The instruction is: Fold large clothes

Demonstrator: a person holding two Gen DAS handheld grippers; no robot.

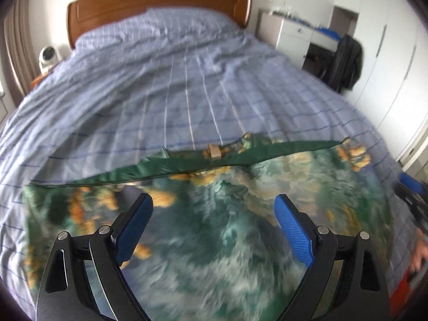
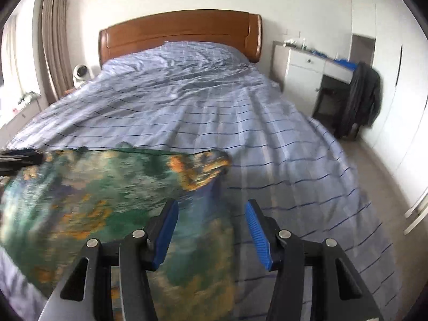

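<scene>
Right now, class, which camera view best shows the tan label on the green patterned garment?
The left wrist view. The tan label sits on the dark green far edge of the garment, unobstructed, beyond the open left jaws. The right wrist view shows the garment blurred and bunched, with no label visible.

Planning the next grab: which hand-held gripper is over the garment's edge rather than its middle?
The right hand-held gripper: the green printed garment ends between its open fingers, striped bedcover beyond. The left hand-held gripper has print right across its open gap.

Checked blue bed [image 1: 187, 85], floral garment [image 1: 214, 227] on it
</scene>
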